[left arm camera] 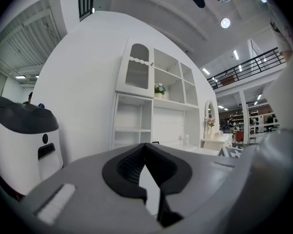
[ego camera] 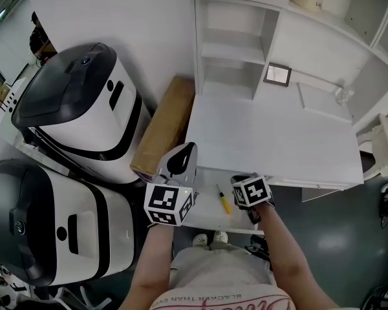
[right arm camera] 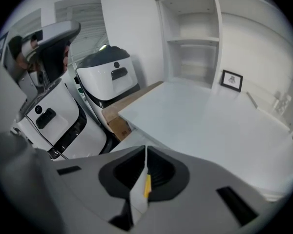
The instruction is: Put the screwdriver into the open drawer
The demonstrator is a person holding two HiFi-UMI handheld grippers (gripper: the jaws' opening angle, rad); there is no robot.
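The screwdriver [ego camera: 224,200], yellow-handled, lies flat in the open white drawer [ego camera: 204,189] under the desk's front edge. My right gripper [ego camera: 240,185] hovers just right of it, tilted downward, jaws shut with nothing held. In the right gripper view the jaws [right arm camera: 145,151] meet at the tips, and a sliver of the yellow screwdriver [right arm camera: 147,185] shows through the slit far below. My left gripper [ego camera: 181,160] is at the drawer's left end, pointing level toward the desk, shut and empty; its tips [left arm camera: 145,146] touch in the left gripper view.
The white desk top [ego camera: 271,141] carries a small picture frame [ego camera: 277,75] below open shelves [ego camera: 233,50]. A cardboard box [ego camera: 165,124] leans at the desk's left side. Two white-and-black machines [ego camera: 84,102] [ego camera: 52,225] stand at left. The person's shoes [ego camera: 207,239] show below the drawer.
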